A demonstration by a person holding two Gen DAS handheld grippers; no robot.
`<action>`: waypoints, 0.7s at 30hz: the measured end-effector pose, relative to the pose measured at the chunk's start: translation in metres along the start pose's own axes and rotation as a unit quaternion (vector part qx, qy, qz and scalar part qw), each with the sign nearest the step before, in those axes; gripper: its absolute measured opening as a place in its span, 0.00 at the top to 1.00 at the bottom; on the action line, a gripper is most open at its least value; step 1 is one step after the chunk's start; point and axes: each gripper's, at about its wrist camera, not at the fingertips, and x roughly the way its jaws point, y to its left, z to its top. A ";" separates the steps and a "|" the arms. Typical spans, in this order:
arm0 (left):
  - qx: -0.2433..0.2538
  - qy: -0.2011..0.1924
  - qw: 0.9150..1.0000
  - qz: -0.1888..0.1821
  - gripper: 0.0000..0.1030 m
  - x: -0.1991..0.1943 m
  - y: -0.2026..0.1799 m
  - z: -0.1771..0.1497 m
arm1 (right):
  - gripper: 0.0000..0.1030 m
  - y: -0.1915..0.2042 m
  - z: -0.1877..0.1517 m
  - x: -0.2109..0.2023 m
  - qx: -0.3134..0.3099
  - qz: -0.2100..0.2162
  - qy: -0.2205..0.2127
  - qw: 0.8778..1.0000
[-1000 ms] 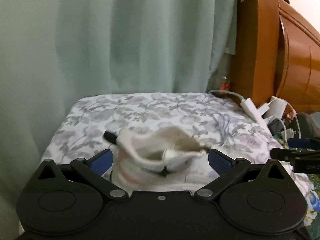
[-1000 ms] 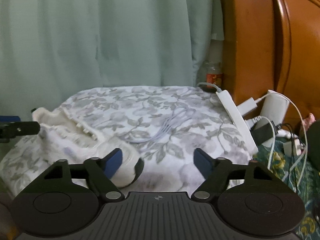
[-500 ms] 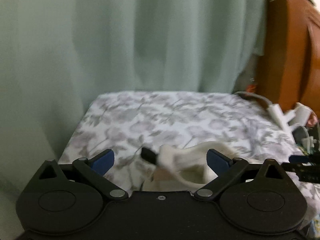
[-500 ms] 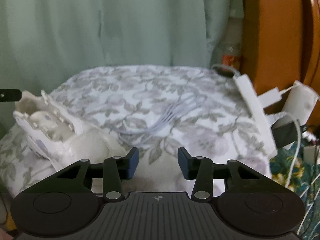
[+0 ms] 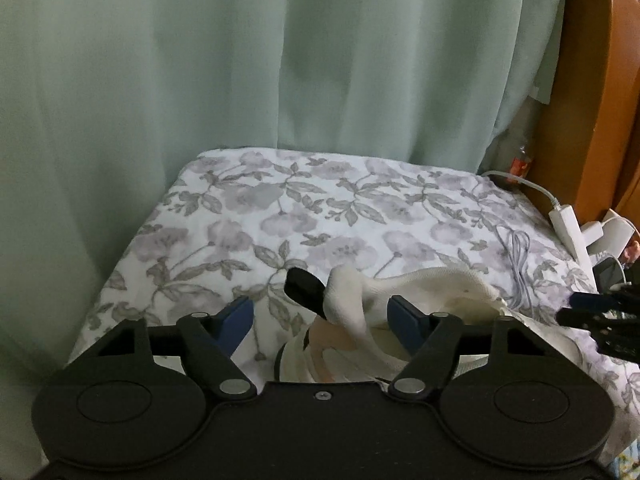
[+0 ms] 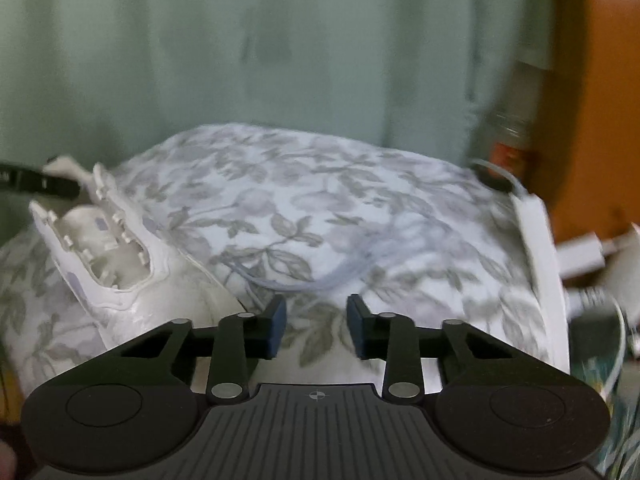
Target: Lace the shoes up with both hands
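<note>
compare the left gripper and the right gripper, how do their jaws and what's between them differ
The left gripper has its jaws wide apart; the right gripper has them much closer, though a gap shows. Both have just been closing. The white shoe sits between the left jaws, its heel by them; between the right jaws only the flowered bedspread shows. Both have black bodies and blue pads.

Left wrist view: mounted just behind the left gripper point(image 5: 320, 320), looking forward and down along its fingers, very near the heel of the white shoe point(image 5: 400, 304) on the floral bed cover point(image 5: 280, 208). Facing the green curtain point(image 5: 280, 60), with the wooden headboard point(image 5: 600, 120) at the right edge.

Right wrist view: mounted behind the right gripper point(image 6: 316, 326), also tilted down toward the same curtain, standing further right, with the shoe at left. This picture somewhat blurred.

Shared by both: shoe, bed cover, curtain, headboard, white power strip point(image 5: 568, 228). Each gripper's tip visible at the other view's edge.
</note>
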 end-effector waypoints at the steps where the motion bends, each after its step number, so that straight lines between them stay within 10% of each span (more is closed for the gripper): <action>1: 0.001 -0.003 1.000 0.002 0.30 -0.002 0.000 0.001 | 0.81 -0.001 0.004 0.004 -0.017 0.010 0.005 1.000; 21: -0.012 -0.030 0.999 -0.009 0.31 -0.010 0.001 0.031 | 0.89 0.004 0.048 0.062 -0.200 0.193 0.097 0.956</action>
